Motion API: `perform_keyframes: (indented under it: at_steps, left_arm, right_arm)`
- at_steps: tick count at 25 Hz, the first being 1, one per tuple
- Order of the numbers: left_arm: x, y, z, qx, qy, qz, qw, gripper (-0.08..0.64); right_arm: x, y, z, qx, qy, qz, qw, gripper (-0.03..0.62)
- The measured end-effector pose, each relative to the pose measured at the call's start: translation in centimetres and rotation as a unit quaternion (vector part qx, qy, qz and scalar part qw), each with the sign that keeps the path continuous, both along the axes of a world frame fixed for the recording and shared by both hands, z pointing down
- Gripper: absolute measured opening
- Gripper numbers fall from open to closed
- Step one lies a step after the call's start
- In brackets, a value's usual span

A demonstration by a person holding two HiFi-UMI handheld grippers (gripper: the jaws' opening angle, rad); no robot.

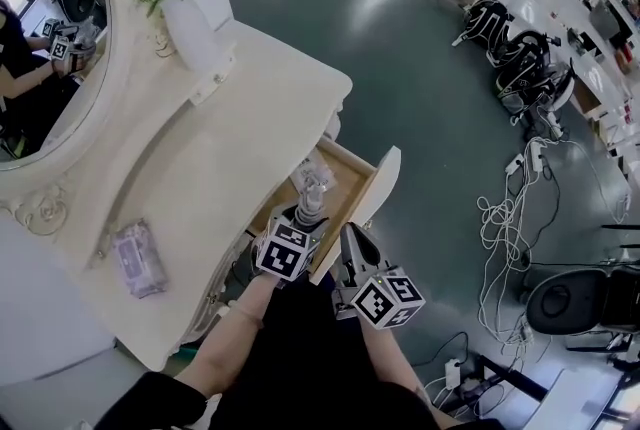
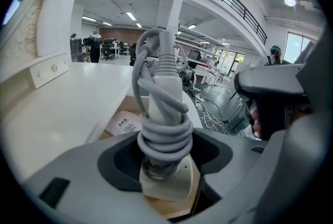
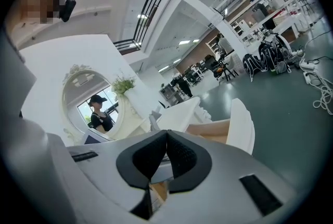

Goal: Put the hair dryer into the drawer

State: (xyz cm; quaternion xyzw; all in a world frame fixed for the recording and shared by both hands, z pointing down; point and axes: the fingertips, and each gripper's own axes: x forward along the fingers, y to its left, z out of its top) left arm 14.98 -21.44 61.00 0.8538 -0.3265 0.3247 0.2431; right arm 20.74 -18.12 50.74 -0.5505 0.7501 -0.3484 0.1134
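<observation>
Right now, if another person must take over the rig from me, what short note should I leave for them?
Left tongs: shut on the hair dryer, which has its cord wound round it.
Right tongs: shut, empty, near the drawer front.
Drawer: open, with the dryer held over its wooden inside.
Done: drawer is open, dryer is picked up and brought over it.
Left: lower the dryer in and release it. Closing the drawer probably comes after.
</observation>
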Motion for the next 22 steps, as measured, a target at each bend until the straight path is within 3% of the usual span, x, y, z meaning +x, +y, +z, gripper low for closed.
perform_keyframes:
  at_steps: [11, 22]
  left_arm:
    - [0.2, -0.3, 4.9, -0.045, -0.030, -0.010, 0.9985, 0.276]
    - [2.3, -2.1, 6.3, -0.063, -0.038, 0.009, 0.9972, 0.276]
  right_arm:
    - [0.9, -0.6, 0.6, -0.010, 0.002, 0.010, 1.000, 0.012]
    - [1.4, -1.1, 1.2, -0.020, 0.000, 0.019, 1.000, 0.012]
